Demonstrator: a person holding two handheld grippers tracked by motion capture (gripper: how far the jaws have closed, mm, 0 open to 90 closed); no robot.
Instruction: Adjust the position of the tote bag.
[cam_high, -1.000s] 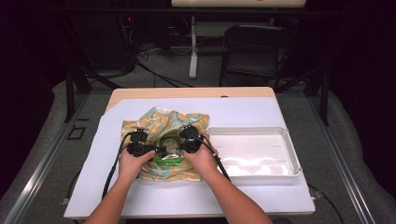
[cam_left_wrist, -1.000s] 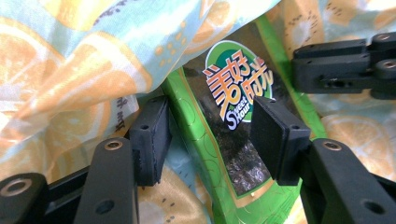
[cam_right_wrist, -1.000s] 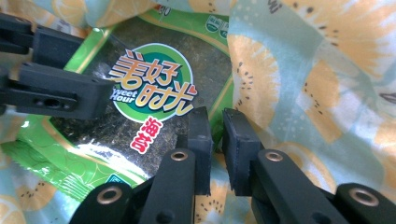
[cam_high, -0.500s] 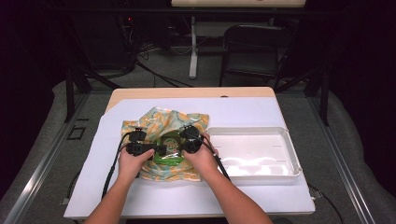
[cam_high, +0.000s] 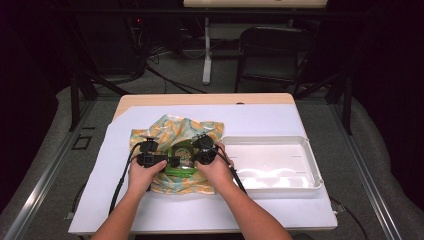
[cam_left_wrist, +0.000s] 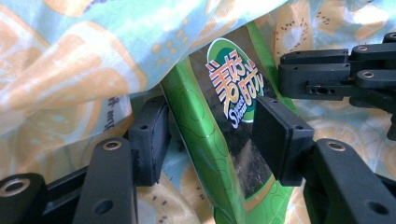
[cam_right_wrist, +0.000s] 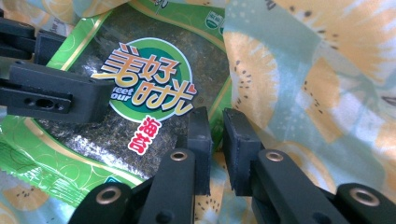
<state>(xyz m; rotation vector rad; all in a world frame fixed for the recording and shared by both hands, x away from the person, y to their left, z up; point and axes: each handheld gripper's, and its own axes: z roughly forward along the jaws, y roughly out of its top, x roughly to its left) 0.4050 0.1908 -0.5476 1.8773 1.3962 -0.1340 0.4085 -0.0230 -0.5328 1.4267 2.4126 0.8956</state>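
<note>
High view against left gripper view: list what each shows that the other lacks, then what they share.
High view: the white tray at the right of the table, both of the person's hands, the right one included, and the chair behind.

Left gripper view: the left gripper with jaws open astride the green packet, not pressing it, and the packet's round label with its lettering.

Both: the fruit-print cloth partly over the packet, and the right gripper at the packet's far side.

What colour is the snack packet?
The snack packet is green with gold trim, clearest in the right gripper view.
</note>
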